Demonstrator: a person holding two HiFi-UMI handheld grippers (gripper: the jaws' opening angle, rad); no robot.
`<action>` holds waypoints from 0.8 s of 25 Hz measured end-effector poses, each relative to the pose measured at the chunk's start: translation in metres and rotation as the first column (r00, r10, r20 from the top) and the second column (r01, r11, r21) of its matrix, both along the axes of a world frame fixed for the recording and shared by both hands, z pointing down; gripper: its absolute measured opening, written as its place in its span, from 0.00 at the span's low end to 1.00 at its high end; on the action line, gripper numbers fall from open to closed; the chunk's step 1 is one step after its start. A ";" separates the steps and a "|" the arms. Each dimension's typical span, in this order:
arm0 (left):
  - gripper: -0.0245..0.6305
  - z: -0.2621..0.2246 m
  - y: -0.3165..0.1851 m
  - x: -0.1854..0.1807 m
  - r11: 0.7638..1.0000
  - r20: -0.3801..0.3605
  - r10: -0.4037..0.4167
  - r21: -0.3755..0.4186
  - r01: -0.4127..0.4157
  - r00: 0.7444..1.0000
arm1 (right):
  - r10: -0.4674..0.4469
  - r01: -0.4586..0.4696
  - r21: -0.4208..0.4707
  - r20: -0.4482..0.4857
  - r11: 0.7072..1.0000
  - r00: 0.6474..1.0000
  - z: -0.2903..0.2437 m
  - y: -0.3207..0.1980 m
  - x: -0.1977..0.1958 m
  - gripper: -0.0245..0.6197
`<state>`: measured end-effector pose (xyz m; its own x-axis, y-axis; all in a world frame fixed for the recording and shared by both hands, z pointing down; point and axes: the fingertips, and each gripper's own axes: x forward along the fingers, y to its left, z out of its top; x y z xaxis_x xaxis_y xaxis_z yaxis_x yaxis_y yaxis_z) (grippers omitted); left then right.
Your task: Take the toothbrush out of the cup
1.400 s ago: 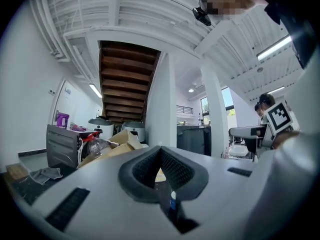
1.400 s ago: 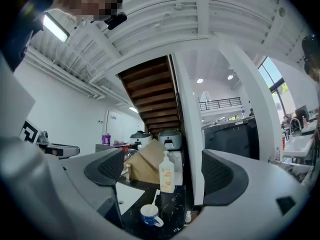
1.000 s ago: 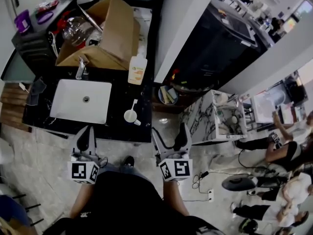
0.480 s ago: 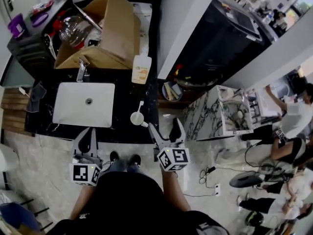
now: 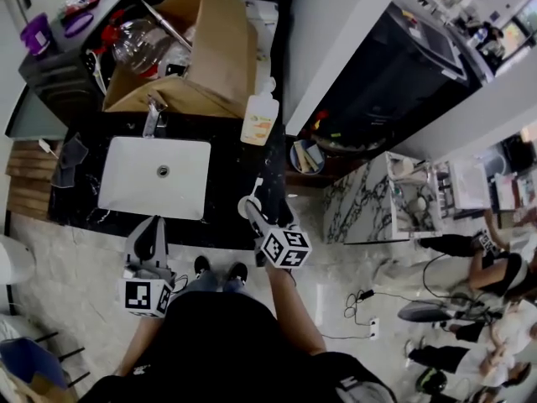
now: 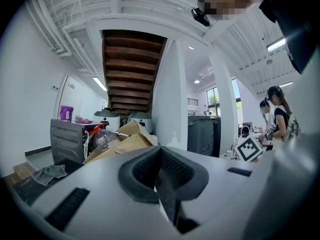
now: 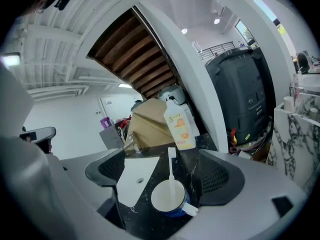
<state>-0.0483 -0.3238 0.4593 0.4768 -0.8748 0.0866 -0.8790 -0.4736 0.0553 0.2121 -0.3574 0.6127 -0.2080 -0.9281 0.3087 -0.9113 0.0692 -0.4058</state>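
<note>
Right gripper view: slim white plastic toothbrush (image 7: 171, 176) standing in round white blue-based cup (image 7: 170, 198) on black worktop (image 7: 143, 222), between spread jaws of right gripper (image 7: 164, 174). Left gripper (image 6: 161, 171) jaws pressed together, empty. Probably light, stiff, slick; pinch stem above rim.

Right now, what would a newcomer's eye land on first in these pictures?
Probably the cup with a toothbrush standing in it, on the black counter just right of the white sink, framed between the open jaws of the right gripper. Behind it stand a soap bottle and a big cardboard box; the left gripper hangs shut before the counter.
</note>
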 end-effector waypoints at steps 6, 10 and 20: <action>0.04 0.007 -0.001 -0.007 1.000 0.066 -0.017 0.010 0.017 0.998 | -0.024 0.024 -0.140 -0.002 0.990 1.000 0.047 -0.025 -0.007 0.76; 0.04 0.009 0.002 -0.010 1.000 0.088 -0.028 0.015 0.027 0.996 | -0.026 0.017 -0.188 -0.047 0.982 0.999 0.063 -0.036 -0.006 0.59; 0.04 0.016 0.001 -0.030 0.996 0.051 -0.082 -0.020 0.083 0.995 | -0.074 0.035 -0.269 -0.137 0.962 0.988 0.081 -0.048 -0.011 0.31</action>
